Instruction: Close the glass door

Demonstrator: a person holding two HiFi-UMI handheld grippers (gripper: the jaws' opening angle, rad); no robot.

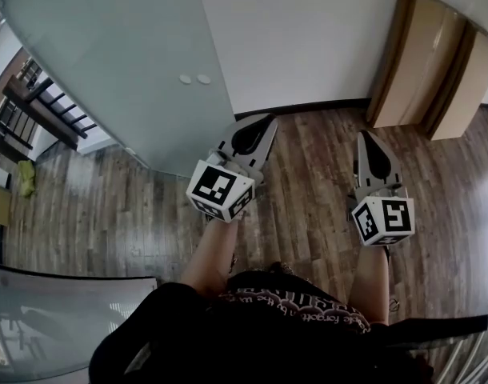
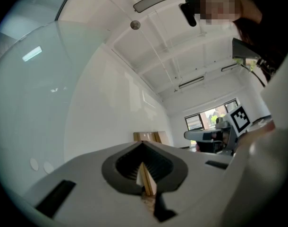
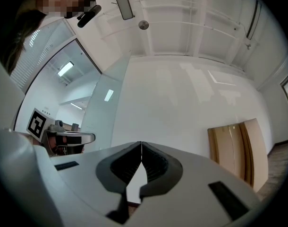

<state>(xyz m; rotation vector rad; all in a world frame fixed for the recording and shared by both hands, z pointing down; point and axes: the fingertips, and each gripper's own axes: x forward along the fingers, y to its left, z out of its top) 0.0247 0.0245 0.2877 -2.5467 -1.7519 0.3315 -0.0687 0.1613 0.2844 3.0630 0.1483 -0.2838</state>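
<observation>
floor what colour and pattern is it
The floor is dark brown with a wood-plank pattern; the head view shows it best.

White wall (image 1: 308,38), dk wood floor (image 1: 308,182), cardboard (image 1: 432,62) leaning agst wall.

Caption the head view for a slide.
Left gripper and right gripper, both shut, over wood floor beside frosted glass door.

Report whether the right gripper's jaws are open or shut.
Shut. In the right gripper view, the right gripper has its two jaw tips meeting, with nothing between them.
</observation>
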